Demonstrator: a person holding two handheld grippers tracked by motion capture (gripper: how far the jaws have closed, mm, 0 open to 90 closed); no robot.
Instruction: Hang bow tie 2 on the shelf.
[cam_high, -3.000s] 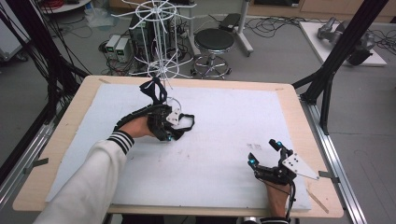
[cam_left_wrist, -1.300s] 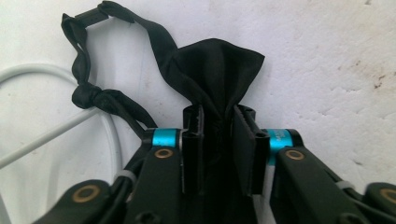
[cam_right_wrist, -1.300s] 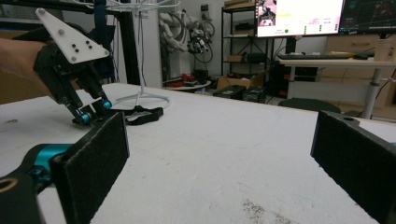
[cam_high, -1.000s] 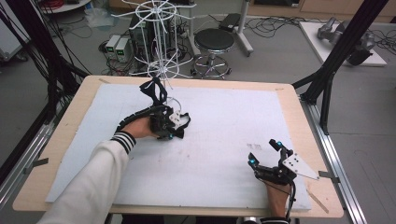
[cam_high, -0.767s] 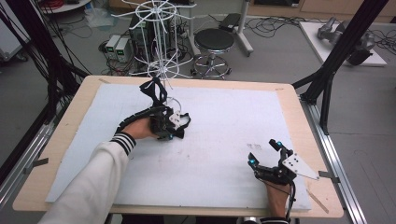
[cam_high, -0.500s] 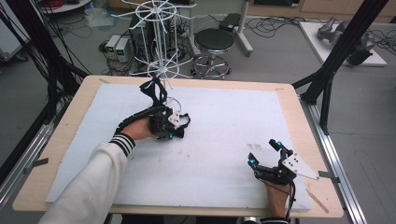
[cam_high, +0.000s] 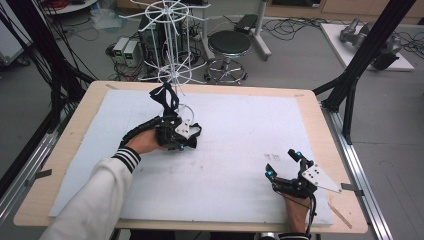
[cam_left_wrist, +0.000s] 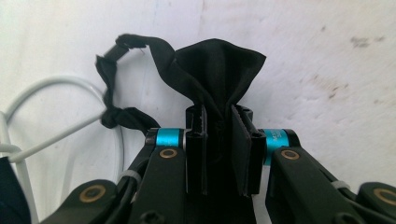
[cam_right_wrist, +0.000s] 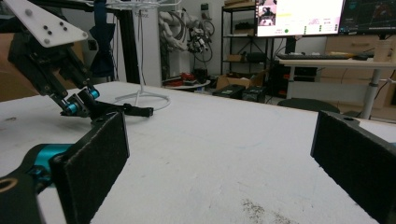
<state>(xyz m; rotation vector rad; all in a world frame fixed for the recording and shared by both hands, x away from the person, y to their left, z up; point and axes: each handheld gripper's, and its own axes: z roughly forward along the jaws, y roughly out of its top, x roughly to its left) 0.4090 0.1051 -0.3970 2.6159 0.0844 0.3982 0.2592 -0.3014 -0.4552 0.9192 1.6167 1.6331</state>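
- Left gripper (cam_left_wrist: 218, 122) is clamped tight on the black cloth (cam_left_wrist: 215, 70), low over the tabletop (cam_high: 240, 130) near the far-left corner, beside the white wire rack (cam_high: 172, 60).
- Right gripper (cam_high: 284, 164) rests by the near-right corner, jaws wide, nothing between them.

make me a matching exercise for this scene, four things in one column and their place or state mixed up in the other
Things:
1. left tool
2. right tool
3. black cloth
4. white wire rack

Place or state:
a. stands at the table's far edge
b. jaws wide apart, nothing between them
c. pinched between two jaws, bunched up
d. jaws closed on fabric

Pairs: 1-d, 2-b, 3-c, 4-a
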